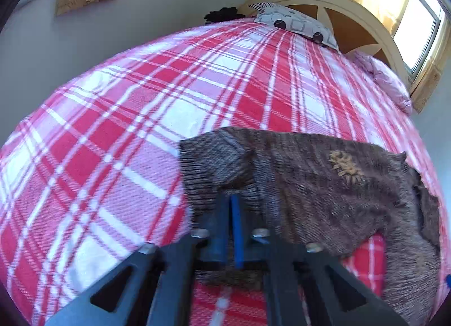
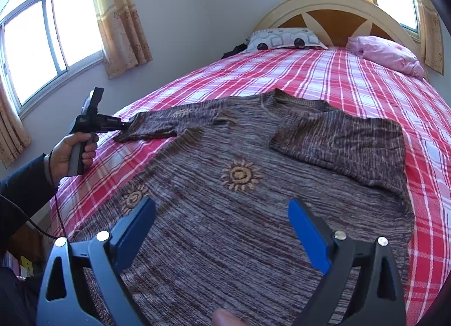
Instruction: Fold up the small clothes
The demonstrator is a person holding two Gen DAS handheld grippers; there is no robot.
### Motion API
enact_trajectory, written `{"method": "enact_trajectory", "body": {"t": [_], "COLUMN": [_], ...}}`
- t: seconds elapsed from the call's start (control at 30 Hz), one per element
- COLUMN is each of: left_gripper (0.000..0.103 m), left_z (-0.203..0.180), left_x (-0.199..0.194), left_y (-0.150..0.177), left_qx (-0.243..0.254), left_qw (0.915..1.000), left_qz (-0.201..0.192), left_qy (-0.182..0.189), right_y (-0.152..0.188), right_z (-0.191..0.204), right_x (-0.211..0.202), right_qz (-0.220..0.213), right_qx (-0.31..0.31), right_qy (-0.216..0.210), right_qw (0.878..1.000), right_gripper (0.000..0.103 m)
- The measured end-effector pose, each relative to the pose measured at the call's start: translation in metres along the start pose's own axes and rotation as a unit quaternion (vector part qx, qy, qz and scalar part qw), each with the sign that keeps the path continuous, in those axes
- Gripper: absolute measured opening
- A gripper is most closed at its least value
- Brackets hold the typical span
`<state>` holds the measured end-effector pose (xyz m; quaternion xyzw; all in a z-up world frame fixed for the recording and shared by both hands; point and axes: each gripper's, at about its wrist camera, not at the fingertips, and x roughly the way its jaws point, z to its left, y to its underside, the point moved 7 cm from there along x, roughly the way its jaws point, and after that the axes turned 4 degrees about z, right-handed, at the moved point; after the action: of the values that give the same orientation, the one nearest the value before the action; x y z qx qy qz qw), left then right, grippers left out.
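On the plaid bed (image 2: 338, 78), left gripper (image 1: 229, 199) jaws pinch the sweater (image 2: 225, 227) sleeve; right gripper (image 2: 221, 213) jaws gape.

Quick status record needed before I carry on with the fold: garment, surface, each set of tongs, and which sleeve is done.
garment: brown knit sweater, spread flat, front up, sun motifs
surface: red plaid bedspread
left tongs: shut on the cuff of the sweater's outstretched sleeve
right tongs: open, over the lower body of the sweater, holding nothing
other sleeve: folded in across the chest
also on bed: patterned pillow, pink quilt
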<state>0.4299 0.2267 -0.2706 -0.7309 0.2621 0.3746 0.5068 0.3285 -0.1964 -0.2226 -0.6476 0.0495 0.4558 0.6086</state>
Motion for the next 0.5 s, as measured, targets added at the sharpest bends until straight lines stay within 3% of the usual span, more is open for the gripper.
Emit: {"method": "enact_trajectory", "body": {"t": [0.13,0.37,0.5], "left_gripper": [0.001,0.002,0.002], "left_z": [0.028,0.025,0.019], "left_x": [-0.017,-0.018,-0.014], "left_y": [-0.001,0.002,0.013], "left_qx": [-0.027,-0.032,-0.036], "left_qw": [0.9992,0.9989,0.9987], "left_qz": [-0.027,-0.009,0.025], "left_qy": [-0.007,0.032,0.025], "right_y": [-0.001,-0.002,-0.004], "right_z": [0.003,0.012,0.021], "right_x": [-0.003,0.002,-0.001], "right_qz": [-0.005,-0.003,-0.009], "right_qx": [-0.001,-0.006,-0.015], "right_qy": [-0.005,-0.013,-0.020], "right_qw": [1.000,1.000,1.000], "right_gripper": [0.097,0.097,0.097]}}
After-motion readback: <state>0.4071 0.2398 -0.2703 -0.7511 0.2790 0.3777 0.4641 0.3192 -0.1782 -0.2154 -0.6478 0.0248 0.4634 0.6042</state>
